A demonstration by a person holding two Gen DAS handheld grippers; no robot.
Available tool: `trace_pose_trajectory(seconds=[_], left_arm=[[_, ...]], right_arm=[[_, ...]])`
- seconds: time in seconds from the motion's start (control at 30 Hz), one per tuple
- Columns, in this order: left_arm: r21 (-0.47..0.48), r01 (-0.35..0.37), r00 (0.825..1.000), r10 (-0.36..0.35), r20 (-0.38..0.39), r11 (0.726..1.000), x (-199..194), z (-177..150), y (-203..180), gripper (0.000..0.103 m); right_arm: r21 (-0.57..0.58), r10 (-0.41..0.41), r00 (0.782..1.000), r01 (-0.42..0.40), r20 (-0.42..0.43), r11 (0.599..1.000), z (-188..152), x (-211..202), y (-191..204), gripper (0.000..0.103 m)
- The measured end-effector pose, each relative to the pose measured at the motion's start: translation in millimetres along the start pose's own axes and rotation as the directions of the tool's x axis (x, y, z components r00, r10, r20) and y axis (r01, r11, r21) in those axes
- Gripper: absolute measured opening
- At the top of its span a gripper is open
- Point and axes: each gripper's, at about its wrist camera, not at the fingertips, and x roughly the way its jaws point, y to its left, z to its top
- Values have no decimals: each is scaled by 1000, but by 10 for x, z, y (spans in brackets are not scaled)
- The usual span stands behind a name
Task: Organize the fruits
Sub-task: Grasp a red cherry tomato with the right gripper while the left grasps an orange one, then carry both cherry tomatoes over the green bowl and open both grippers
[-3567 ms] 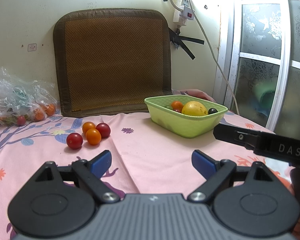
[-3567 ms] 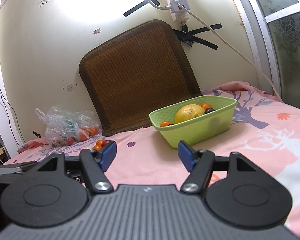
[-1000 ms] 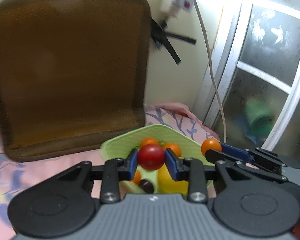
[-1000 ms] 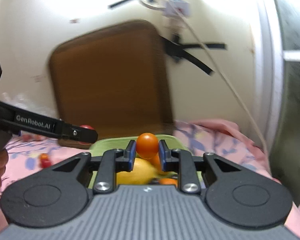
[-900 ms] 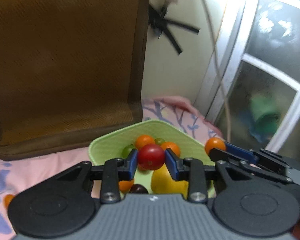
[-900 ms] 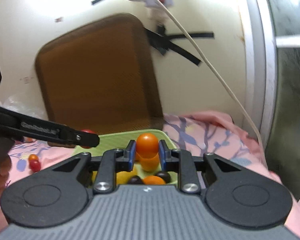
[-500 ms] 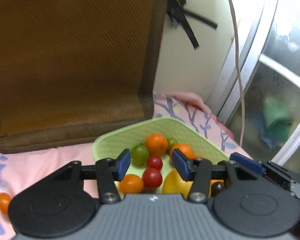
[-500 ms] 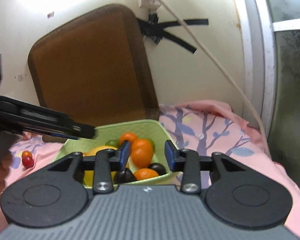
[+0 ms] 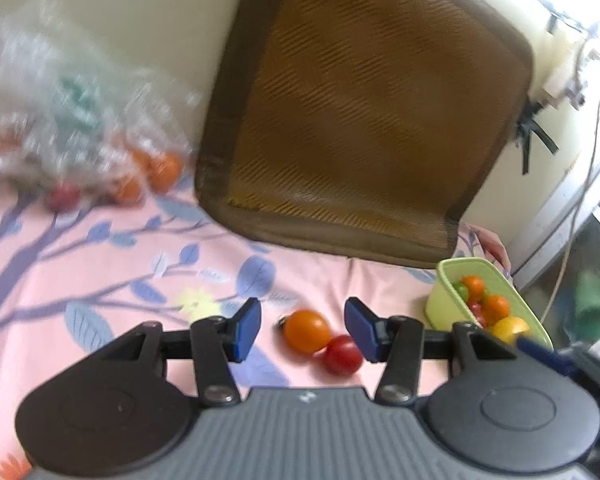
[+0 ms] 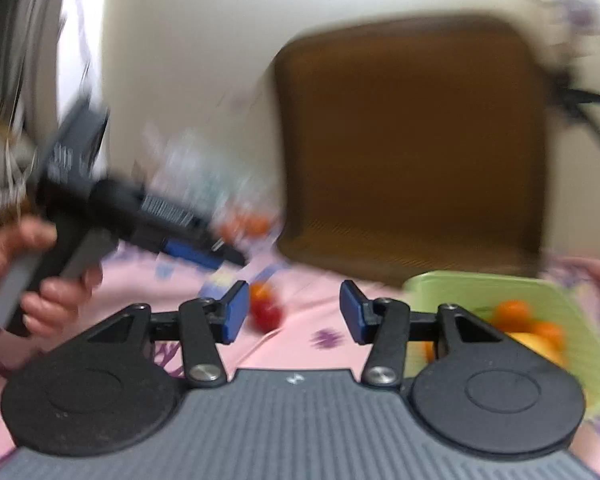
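Having dropped their tomatoes in basket (image 9: 440,304), both grippers w/ jaws apart, L (image 9: 302,330) now over orange tomato (image 9: 306,330).

Left gripper (image 9: 302,328) has its blue-padded jaws spread wide, nothing between them. Right gripper (image 10: 290,312) is likewise spread and empty. A hand (image 10: 24,276) grips the left gripper's handle.

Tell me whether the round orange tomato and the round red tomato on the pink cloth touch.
Touching: the left wrist view shows the orange tomato pressed against the red tomato, no cloth visible between them.
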Motion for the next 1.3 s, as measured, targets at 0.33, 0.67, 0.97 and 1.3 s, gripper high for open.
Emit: trace_pose_trajectory(seconds=[0.33,0.67,0.97,1.3], left_arm=[[-39,17,999,-18,-45,999,323,1,-23,62],[-5,-51,997,51,-53,999,351,-168,-197,30],[17,92,995,-92,-26,996,-210,-657,-605,30],[245,90,995,-80,-51,965,-212,-1233,-1298,31]], right_arm=[[-47,-6,972,-5,-234,999,41,1023,173,36],[17,-24,982,27,-188,999,-103,518,118,31],[56,-82,989,89,-125,994,-440,-334,-1,31],[61,-210,967,220,-144,973,-721,-800,-155,32]])
